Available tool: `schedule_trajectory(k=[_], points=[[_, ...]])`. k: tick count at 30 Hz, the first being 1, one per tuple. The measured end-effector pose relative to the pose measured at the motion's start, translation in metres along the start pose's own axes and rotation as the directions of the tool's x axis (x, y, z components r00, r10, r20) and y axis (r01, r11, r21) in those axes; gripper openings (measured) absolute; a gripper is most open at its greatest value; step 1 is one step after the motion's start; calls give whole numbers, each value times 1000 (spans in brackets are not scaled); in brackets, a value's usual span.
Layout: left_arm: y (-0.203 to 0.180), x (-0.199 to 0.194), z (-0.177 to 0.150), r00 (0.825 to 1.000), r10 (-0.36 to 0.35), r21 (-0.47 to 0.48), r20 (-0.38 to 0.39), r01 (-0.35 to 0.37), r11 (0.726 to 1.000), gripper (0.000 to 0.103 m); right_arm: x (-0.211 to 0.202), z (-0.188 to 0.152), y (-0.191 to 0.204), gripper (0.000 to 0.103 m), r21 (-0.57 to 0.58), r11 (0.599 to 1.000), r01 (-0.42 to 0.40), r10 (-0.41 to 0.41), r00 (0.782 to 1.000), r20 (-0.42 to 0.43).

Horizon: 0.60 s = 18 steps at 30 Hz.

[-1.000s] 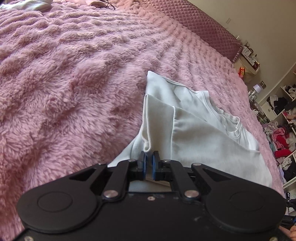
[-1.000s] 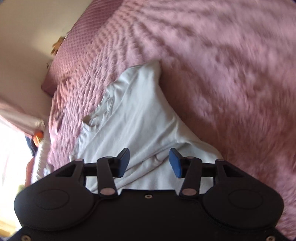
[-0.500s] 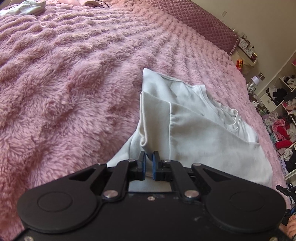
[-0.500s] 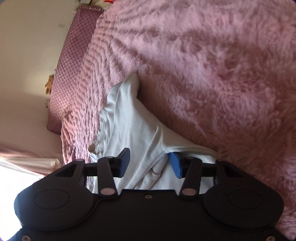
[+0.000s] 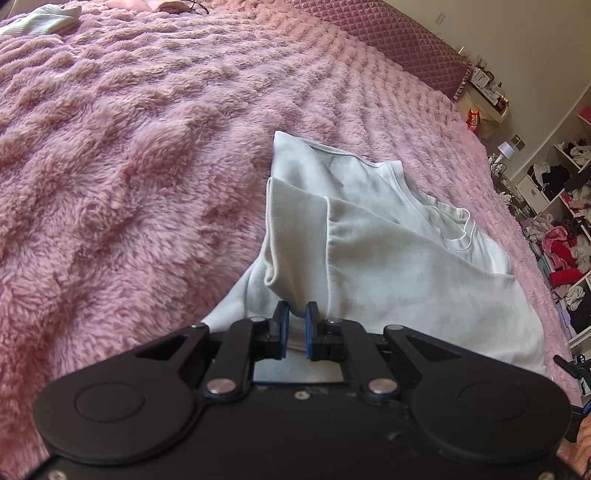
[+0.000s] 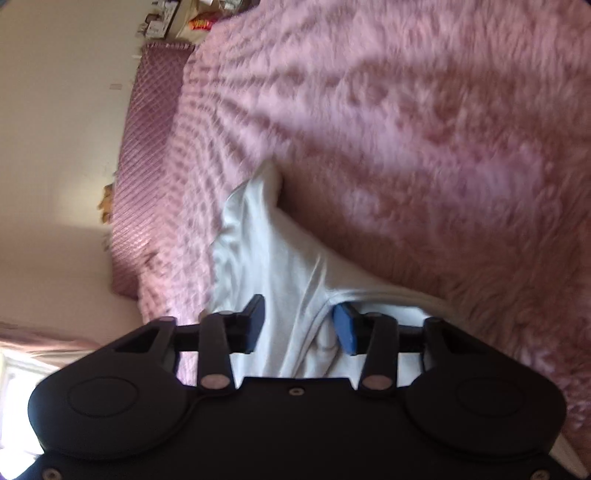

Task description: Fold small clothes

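Pinching white shirt point(image 5: 388, 258) on pink blanket point(image 5: 129, 166)

The bed point(image 5: 147, 155) is covered by a fluffy pink blanket point(image 6: 424, 129). A pale, partly folded garment point(image 5: 388, 258) is spread directly on it. Near the far edge a striped light cloth point(image 5: 44, 20) is seen.

Left tongs point(image 5: 295, 328) pinched tight; right tongs point(image 6: 299, 325) closing, still parted.

white t-shirt point(image 5: 388, 258) | partly folded, sleeve turned in | on pink fleece blanket point(image 5: 147, 147)
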<state>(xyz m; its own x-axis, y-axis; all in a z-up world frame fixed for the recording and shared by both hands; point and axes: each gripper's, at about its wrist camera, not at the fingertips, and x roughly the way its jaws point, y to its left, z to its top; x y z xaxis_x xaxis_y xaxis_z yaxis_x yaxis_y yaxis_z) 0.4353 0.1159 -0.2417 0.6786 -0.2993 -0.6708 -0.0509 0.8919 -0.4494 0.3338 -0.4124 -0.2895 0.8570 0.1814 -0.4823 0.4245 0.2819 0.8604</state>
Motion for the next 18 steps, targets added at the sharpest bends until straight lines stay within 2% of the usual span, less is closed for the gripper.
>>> schedule_trajectory(k=[2, 5, 10, 11, 13, 18], points=[[0, 1, 0, 1000, 1, 2, -6, -1, 1000, 5, 2, 0, 2, 35, 1, 1000, 26, -26, 999, 23], [0, 1, -1, 1000, -3, 7, -8, 3, 1000, 5, -2, -1, 0, 35, 20, 999, 49, -50, 998, 39], [0, 3, -2, 1000, -2, 9, -13, 2, 1000, 5, -11, 1, 5, 34, -49, 996, 72, -68, 994, 91], [0, 3, -2, 1000, 0, 11, -13, 0, 1000, 5, -8, 2, 6, 22, -62, 995, 79, -74, 994, 78], [-1, 3, -2, 1000, 4, 15, -14, -4, 1000, 5, -1, 4, 10, 10, -102, 989, 107, -100, 993, 67], [-4, -9, -1, 999, -32, -4, 18, 33, 999, 5, -15, 9, 11, 7, -111, 989, 94, -81, 990, 112]])
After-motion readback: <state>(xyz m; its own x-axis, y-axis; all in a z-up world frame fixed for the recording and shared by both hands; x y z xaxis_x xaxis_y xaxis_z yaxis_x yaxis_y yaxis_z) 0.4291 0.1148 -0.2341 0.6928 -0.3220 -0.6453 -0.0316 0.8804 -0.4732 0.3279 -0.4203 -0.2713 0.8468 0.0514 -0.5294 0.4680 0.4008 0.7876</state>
